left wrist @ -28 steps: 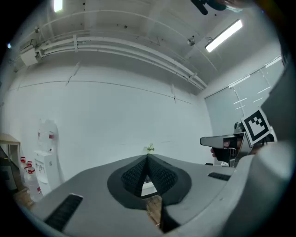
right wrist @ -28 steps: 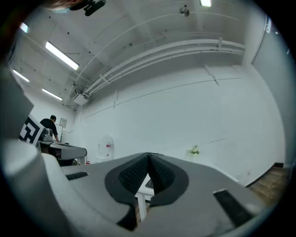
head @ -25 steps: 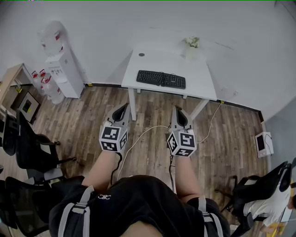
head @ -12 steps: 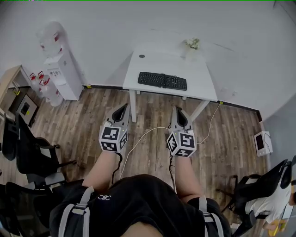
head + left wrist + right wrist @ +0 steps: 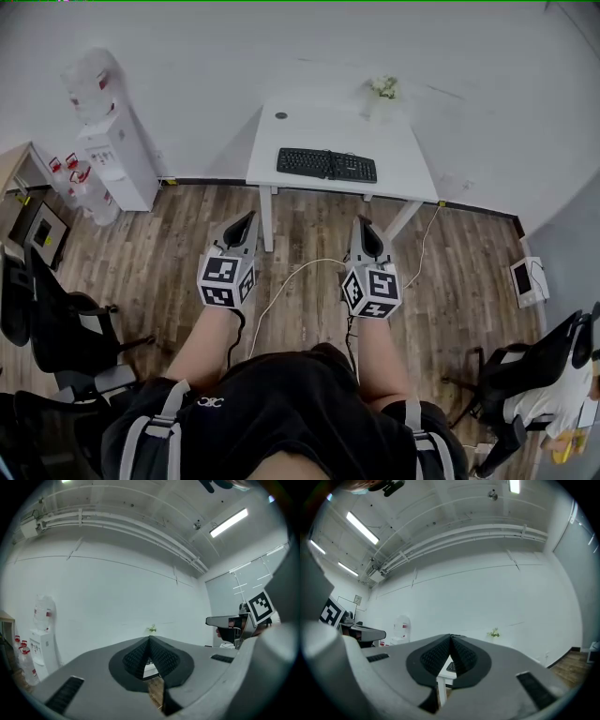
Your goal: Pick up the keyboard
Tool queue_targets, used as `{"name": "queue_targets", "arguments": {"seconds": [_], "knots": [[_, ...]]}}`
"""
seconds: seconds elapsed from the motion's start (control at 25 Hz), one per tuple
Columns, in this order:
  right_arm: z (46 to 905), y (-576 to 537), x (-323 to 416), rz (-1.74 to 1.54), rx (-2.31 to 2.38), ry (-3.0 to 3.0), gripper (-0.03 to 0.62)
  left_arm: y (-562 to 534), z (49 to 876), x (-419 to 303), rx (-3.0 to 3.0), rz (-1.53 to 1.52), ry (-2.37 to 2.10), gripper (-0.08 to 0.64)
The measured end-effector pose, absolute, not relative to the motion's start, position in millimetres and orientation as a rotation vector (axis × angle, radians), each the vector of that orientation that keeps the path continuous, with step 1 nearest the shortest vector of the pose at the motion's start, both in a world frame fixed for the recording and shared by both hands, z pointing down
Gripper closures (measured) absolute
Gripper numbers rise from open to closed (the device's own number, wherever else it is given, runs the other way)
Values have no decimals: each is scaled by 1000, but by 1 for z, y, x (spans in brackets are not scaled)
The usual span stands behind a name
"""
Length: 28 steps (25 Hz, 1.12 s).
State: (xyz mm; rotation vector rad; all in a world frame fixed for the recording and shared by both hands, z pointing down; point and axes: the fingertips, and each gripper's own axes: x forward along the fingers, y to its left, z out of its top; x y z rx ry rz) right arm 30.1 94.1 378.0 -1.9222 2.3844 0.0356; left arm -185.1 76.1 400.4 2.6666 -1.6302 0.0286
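Observation:
A black keyboard lies on a small white table against the far wall. Both grippers are held level over the wooden floor, well short of the table. My left gripper is shut with nothing in it, its tips meeting in a point. My right gripper is shut and empty too, tips together. A sliver of the keyboard shows under the right jaws on the table.
A small plant stands at the table's back edge. A water dispenser with spare bottles stands at the left wall. Black office chairs sit at left and at right. A white cable trails across the floor.
The whole view has shifted slightly as the person steps toward the table; both grippers stay shut and side by side. The chairs at left have slid lower in the picture.

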Motion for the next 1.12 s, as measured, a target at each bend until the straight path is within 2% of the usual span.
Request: {"name": "queue_targets", "arguments": {"seconds": [0.48, 1.12], "knots": [[381, 39, 48, 111, -1924, 2381, 589, 24, 404, -174, 2694, 40, -1644, 553], [402, -136, 109, 54, -1899, 2412, 589, -132, 415, -119, 2661, 89, -1684, 552]]}}
